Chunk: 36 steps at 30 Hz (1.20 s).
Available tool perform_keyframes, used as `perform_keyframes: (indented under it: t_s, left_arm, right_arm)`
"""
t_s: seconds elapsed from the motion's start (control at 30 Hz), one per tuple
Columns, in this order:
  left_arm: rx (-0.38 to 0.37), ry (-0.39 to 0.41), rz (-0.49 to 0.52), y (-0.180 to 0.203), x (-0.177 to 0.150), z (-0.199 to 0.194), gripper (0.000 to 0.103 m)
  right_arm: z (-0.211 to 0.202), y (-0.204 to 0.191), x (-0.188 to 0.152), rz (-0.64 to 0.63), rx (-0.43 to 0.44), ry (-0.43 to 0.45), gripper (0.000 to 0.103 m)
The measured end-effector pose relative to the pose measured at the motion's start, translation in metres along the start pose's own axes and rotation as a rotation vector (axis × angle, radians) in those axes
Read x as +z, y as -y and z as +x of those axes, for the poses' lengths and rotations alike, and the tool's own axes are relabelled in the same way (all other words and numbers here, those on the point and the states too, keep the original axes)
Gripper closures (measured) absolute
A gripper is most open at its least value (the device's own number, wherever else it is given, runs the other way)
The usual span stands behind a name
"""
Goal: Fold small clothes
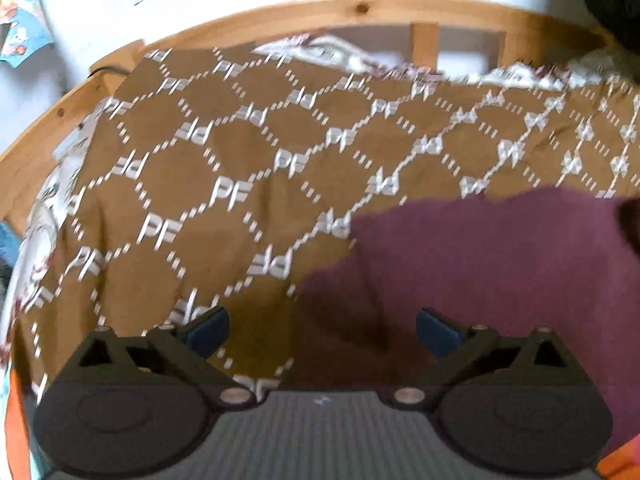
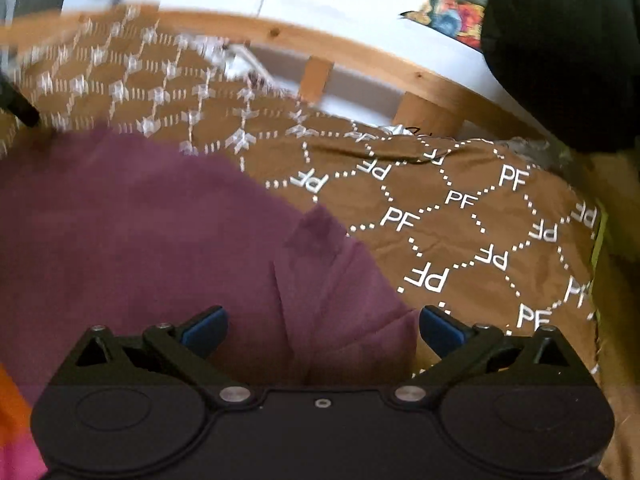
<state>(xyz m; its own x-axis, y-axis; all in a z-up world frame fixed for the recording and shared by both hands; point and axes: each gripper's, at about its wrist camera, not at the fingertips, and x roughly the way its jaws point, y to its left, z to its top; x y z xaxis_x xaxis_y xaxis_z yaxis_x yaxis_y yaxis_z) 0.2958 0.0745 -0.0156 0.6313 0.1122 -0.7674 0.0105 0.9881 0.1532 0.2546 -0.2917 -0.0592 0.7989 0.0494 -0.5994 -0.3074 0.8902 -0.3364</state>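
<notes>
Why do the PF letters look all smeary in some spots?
Left wrist view: motion blur smears the whole brown PF cloth. Right wrist view: its far left part is streaked, near right letters stay sharp. The wooden rail bends from the fisheye lens.

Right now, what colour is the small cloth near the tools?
Plain purple cloth, clearest in the right wrist view.

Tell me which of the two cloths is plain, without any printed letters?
The purple cloth is the plain one. It lies on top of the brown cloth, which carries a white "PF" lattice print. Both open grippers, left and right, hover above it.
</notes>
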Motion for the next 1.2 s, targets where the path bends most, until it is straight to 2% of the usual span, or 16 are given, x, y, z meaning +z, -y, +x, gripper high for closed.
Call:
perform_keyframes:
  t_s: [0.1,0.13,0.2,0.33,0.4,0.57,0.67,0.77,0.83,0.9,0.97,1.0,1.07,1.1,1.13,1.2]
  left_arm:
    - [0.067,-0.014,0.027,0.004,-0.013,0.004,0.001]
    - [0.082,-0.024,0.029,0.005,-0.016,0.006,0.001]
    - [0.073,-0.033,0.005,0.001,-0.020,0.007,0.001]
    - [0.009,-0.024,-0.073,-0.017,-0.021,0.003,0.001]
    - [-0.029,0.001,-0.100,-0.028,-0.023,-0.002,0.000]
    - [-0.134,0.070,-0.110,-0.032,-0.038,-0.023,0.000]
    - [-0.186,0.115,-0.033,-0.019,-0.053,-0.039,0.000]
    - [-0.197,0.142,0.090,0.002,-0.064,-0.050,0.004]
    - [-0.216,0.124,0.128,0.012,-0.068,-0.053,0.010]
    - [-0.251,0.092,0.118,0.017,-0.068,-0.051,0.014]
    - [-0.277,0.071,0.075,0.017,-0.068,-0.048,0.026]
    - [-0.287,0.055,0.045,0.015,-0.068,-0.045,0.031]
    - [-0.296,0.010,-0.012,0.010,-0.068,-0.038,0.058]
    - [-0.297,-0.014,-0.045,0.007,-0.068,-0.033,0.066]
    - [-0.291,-0.041,-0.078,0.004,-0.067,-0.029,0.080]
    - [-0.286,-0.083,-0.134,0.000,-0.067,-0.022,0.093]
  right_arm:
    - [0.013,0.002,0.001,0.012,-0.089,0.009,0.001]
    - [0.019,0.007,0.002,0.034,-0.144,-0.002,0.001]
    - [0.030,0.023,0.004,0.106,-0.270,-0.033,0.001]
    - [0.024,0.058,0.001,0.244,-0.393,-0.038,0.001]
    - [0.010,0.066,-0.003,0.278,-0.371,-0.010,0.001]
    - [-0.042,0.048,-0.024,0.337,-0.178,0.073,0.001]
    - [-0.069,0.025,-0.041,0.359,-0.093,0.103,0.001]
    - [-0.086,0.003,-0.056,0.351,-0.013,0.152,0.001]
    - [-0.092,-0.010,-0.064,0.352,0.001,0.177,0.006]
    - [-0.089,-0.014,-0.068,0.389,0.021,0.159,0.011]
    - [-0.088,-0.015,-0.069,0.427,0.041,0.143,0.017]
    - [-0.088,-0.017,-0.069,0.437,0.043,0.140,0.025]
    - [-0.086,-0.017,-0.070,0.447,0.041,0.132,0.037]
    - [-0.086,-0.016,-0.071,0.460,0.047,0.129,0.044]
    - [-0.085,-0.014,-0.072,0.475,0.053,0.125,0.047]
    - [-0.082,-0.010,-0.075,0.509,0.066,0.120,0.053]
